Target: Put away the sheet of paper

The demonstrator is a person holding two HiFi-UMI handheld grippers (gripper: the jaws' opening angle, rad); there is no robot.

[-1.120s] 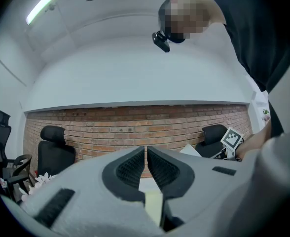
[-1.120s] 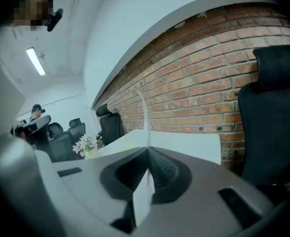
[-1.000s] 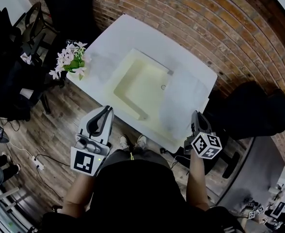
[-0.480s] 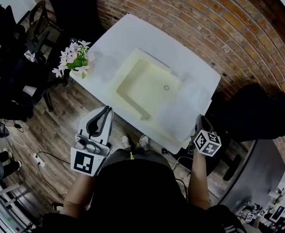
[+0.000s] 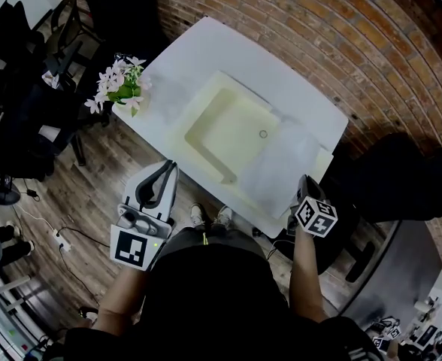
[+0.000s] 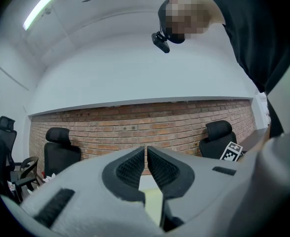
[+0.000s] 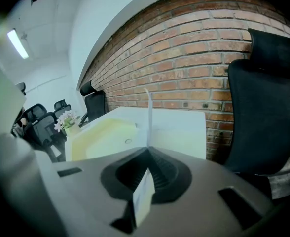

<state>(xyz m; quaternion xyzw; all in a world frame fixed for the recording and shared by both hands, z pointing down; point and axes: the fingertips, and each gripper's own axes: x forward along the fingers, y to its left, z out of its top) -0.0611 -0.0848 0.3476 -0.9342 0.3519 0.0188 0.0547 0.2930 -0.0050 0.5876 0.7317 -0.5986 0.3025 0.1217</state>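
A thin, see-through sheet of paper (image 5: 281, 165) hangs over the right end of a pale yellow open folder (image 5: 225, 130) on the white table (image 5: 206, 51). My right gripper (image 5: 304, 192) is shut on the sheet's near right corner, off the table's near right edge. In the right gripper view the sheet (image 7: 149, 115) shows edge-on, rising from the shut jaws of the right gripper (image 7: 148, 149). My left gripper (image 5: 161, 174) hovers short of the table's near edge, shut on nothing. In its own view the left gripper (image 6: 146, 154) points level at the brick wall.
A pot of pink and white flowers (image 5: 119, 87) stands at the table's left corner. Black office chairs stand at the left (image 5: 25, 119) and at the right (image 5: 398, 179). A brick wall (image 5: 319, 28) runs behind the table. Cables lie on the wooden floor (image 5: 93, 194).
My right gripper has come down with the sheet, which now lies lower and flatter over the folder's right end. The left gripper has stayed where it was.
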